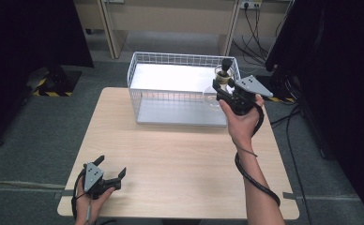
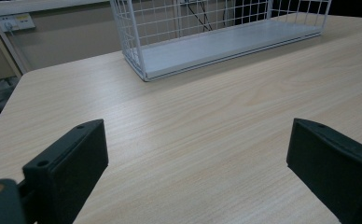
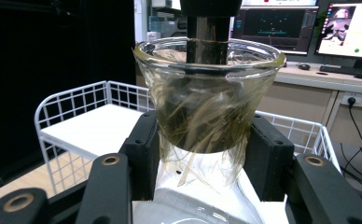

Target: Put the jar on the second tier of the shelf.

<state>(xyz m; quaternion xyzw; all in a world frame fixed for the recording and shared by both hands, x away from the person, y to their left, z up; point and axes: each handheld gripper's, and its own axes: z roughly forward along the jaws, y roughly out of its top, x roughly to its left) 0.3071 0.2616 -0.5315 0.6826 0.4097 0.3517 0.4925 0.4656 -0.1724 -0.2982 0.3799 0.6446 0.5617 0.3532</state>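
My right gripper (image 1: 223,90) is shut on the neck of a clear glass flask (image 1: 212,97) with a round belly and a flared mouth. It holds the flask up at the right front corner of the white wire basket (image 1: 138,70). In the right gripper view the jaws clamp the flask's neck (image 3: 207,116) from both sides; pale straw-like fibres fill the neck and a black stopper (image 3: 209,28) stands in the mouth. At the front left of the wooden table (image 1: 170,159) my left gripper (image 1: 111,166) rests open, nothing between its jaws (image 2: 198,154).
The wire basket (image 2: 137,56) has a flat white floor and stands at the table's far edge. Cables and a wall socket lie behind it. Dark curtains hang at both sides, and monitors stand on a desk beyond the basket in the right gripper view.
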